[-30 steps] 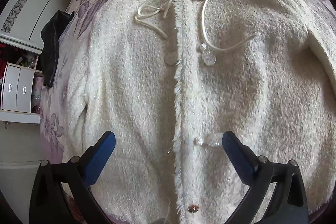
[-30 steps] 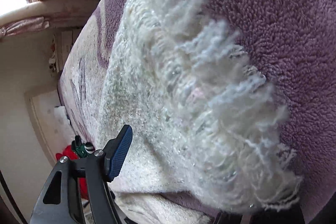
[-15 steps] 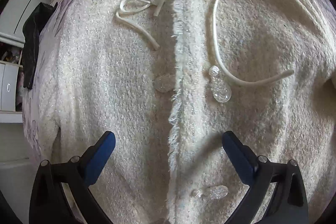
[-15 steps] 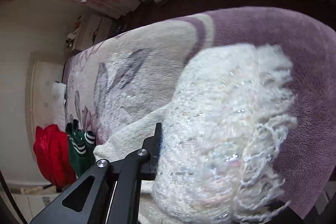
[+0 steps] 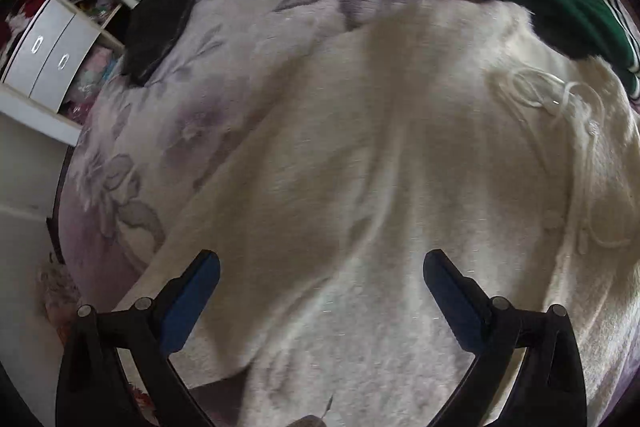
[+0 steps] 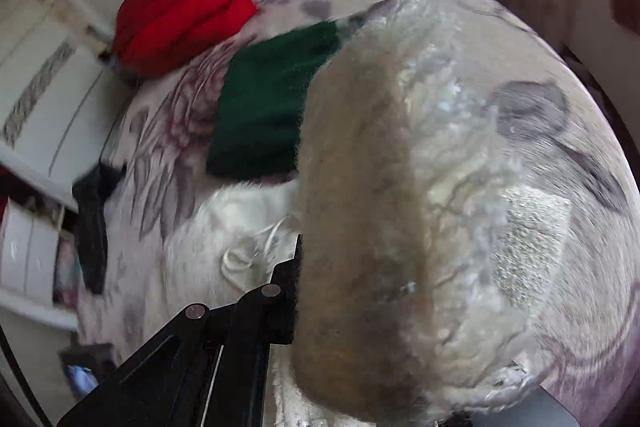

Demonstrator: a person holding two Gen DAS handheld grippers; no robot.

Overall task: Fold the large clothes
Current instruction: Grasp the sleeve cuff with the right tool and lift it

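Left gripper: two black angular plastic arms at the lower corners of the frame, each tipped with a blue pad and fixed with round silver screws. Right gripper: one black arm at lower left of the frame, two silver screws visible; the other side is hidden.

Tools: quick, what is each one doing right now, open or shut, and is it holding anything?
Left tool: open, empty, over the white fluffy jacket.
Right tool: shut on the jacket's sleeve, lifted above the bed.
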